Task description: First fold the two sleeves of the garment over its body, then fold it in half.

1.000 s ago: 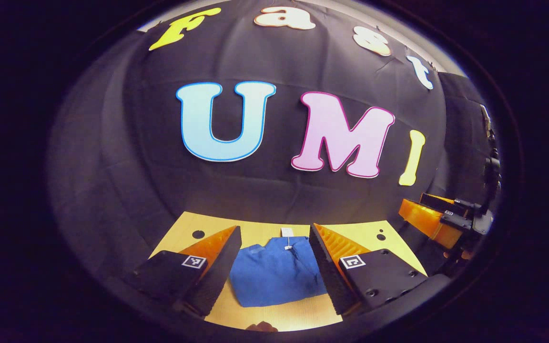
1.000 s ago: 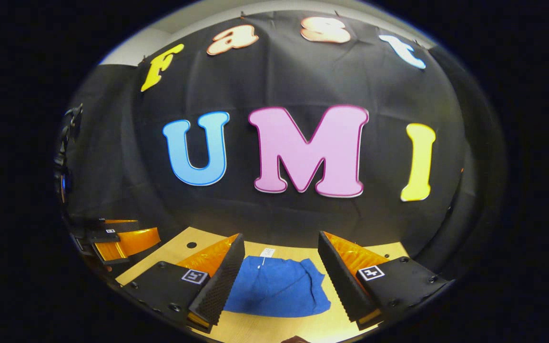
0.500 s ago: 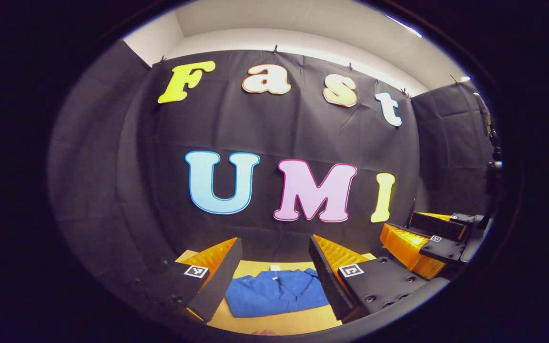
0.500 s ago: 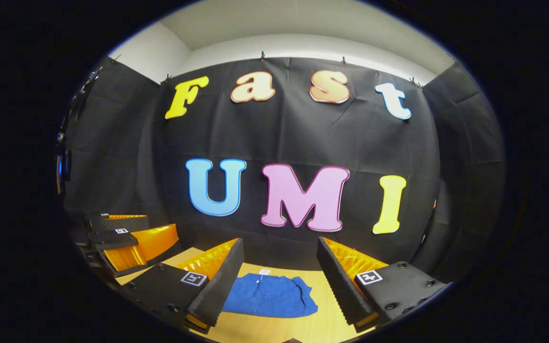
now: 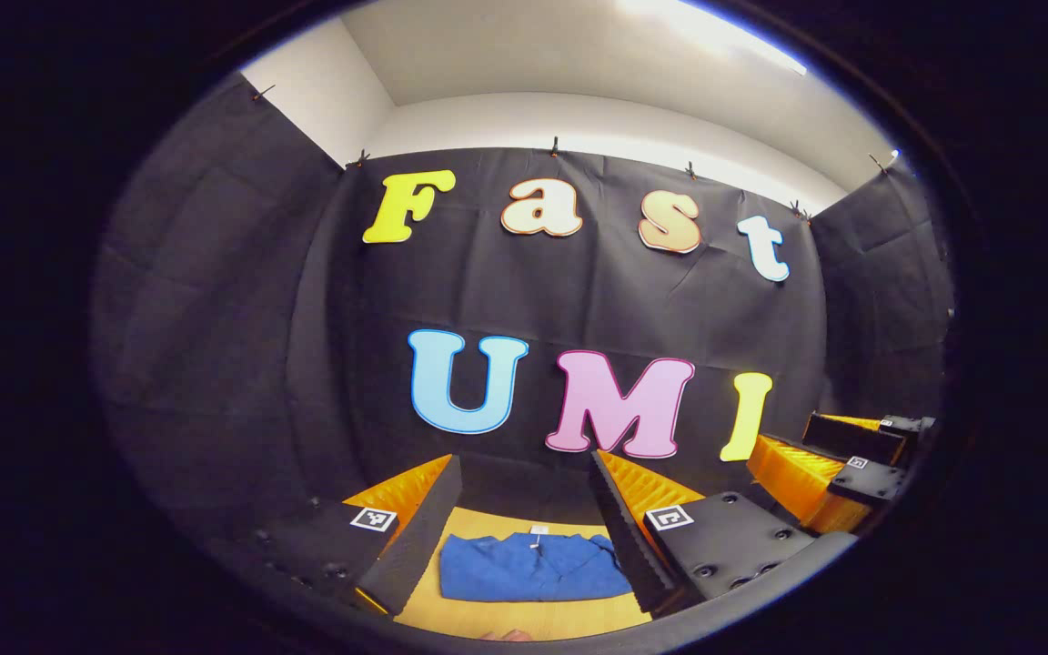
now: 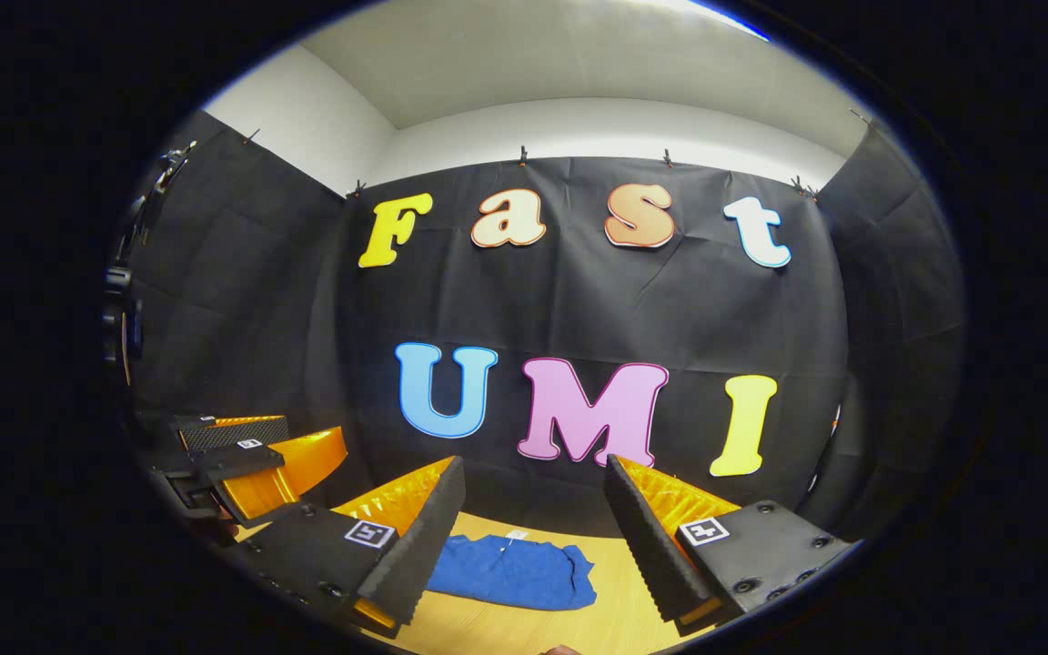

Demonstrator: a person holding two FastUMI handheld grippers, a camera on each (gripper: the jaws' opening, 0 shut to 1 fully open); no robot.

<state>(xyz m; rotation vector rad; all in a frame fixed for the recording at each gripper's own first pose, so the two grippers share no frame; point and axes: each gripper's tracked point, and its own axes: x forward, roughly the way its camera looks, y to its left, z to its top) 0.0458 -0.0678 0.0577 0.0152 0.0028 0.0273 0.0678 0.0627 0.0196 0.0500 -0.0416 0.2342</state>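
On the table, folded blue garment lying crosswise, tag toward wall, both grippers' jaws wide, empty

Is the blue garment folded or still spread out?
Folded: the blue garment lies as a compact block on the table, no sleeves sticking out.

Blue garment lying flat on wooden table, folded into compact rectangle, sleeves tucked over body. Small white tag showing at garment's far edge, toward table's back.
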